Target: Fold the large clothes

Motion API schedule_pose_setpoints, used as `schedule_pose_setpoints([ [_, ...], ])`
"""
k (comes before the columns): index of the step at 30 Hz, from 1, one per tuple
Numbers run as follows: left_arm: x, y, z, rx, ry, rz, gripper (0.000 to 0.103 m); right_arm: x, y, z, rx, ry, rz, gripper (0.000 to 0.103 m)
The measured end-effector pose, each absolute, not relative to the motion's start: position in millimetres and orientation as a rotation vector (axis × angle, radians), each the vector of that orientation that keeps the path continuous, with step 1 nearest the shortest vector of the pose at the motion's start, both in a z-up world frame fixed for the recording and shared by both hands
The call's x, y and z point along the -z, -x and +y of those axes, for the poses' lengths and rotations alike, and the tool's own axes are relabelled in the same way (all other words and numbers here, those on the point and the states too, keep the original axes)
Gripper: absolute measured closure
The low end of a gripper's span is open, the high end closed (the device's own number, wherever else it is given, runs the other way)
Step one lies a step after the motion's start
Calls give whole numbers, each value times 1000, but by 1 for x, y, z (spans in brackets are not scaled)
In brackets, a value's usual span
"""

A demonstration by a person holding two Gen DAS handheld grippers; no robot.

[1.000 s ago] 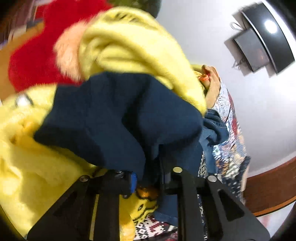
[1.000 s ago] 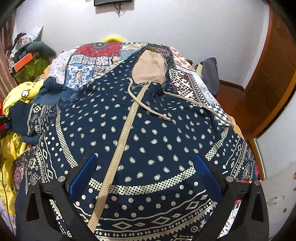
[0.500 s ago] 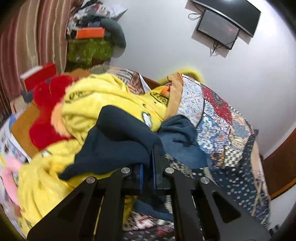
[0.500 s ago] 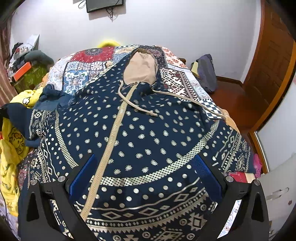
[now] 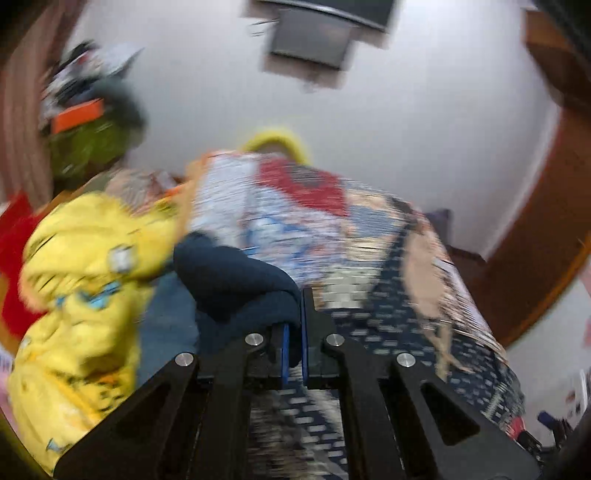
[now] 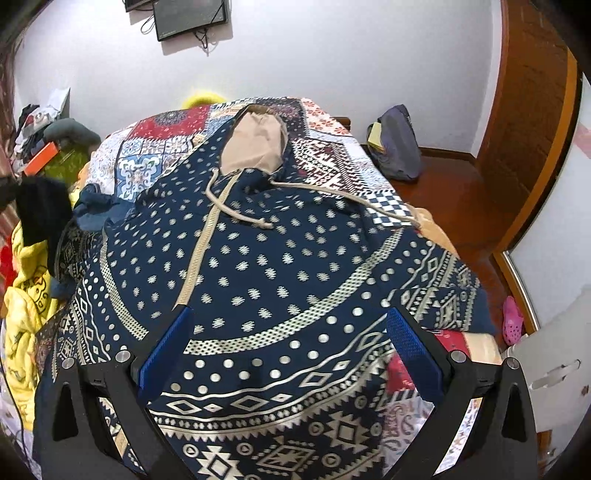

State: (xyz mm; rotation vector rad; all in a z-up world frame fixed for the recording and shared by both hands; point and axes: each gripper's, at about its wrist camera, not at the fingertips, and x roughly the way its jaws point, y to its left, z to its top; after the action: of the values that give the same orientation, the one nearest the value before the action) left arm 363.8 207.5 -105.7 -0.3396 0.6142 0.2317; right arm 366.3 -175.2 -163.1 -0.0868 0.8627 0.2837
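Note:
A large navy hooded garment (image 6: 266, 258) with white dots, patterned bands, a beige zip and a beige hood lining lies spread face up on the bed. My right gripper (image 6: 288, 347) is open, hovering over its lower hem. My left gripper (image 5: 293, 328) is shut on the garment's dark navy sleeve cuff (image 5: 236, 280), held up at the bed's left side; the left wrist view is blurred by motion. That raised sleeve also shows in the right wrist view (image 6: 42, 210).
A patchwork bedspread (image 6: 332, 155) covers the bed. A yellow fleece pile (image 5: 81, 295) and red cloth (image 5: 14, 258) lie at the left. A grey bag (image 6: 397, 147) sits on the floor by the wooden door (image 6: 532, 110). A screen (image 6: 190, 14) hangs on the wall.
My left gripper has lifted the navy sleeve off the yellow pile and swung right toward the bed. My right gripper has moved slightly forward over the hem, still open.

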Motion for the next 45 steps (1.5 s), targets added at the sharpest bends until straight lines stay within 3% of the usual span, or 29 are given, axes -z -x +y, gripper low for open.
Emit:
schedule_pose_setpoints([
  [8,108,-411,55,73,127,681,100,157,-370,-202,-263,20,848,0],
  [14,171,-419,-39,247,-28,847,100,158,-371,-216,-245,21,850,0],
  [20,221,-419,-71,300,-85,999,99,160,-369,-226,-225,44,859,0],
  [22,228,-419,-69,307,-71,1036,97,160,-369,-226,-220,55,861,0],
  [27,229,-405,-60,357,-22,1092,63,155,-366,-221,-217,84,856,0],
  [32,201,-380,-27,335,-7,1008,44,147,-365,-199,-243,142,834,0],
  [38,182,-365,52,158,-13,945,41,148,-367,-147,-321,264,814,0],
  [45,207,-370,138,-30,22,965,41,180,-380,-76,-465,402,873,1],
])
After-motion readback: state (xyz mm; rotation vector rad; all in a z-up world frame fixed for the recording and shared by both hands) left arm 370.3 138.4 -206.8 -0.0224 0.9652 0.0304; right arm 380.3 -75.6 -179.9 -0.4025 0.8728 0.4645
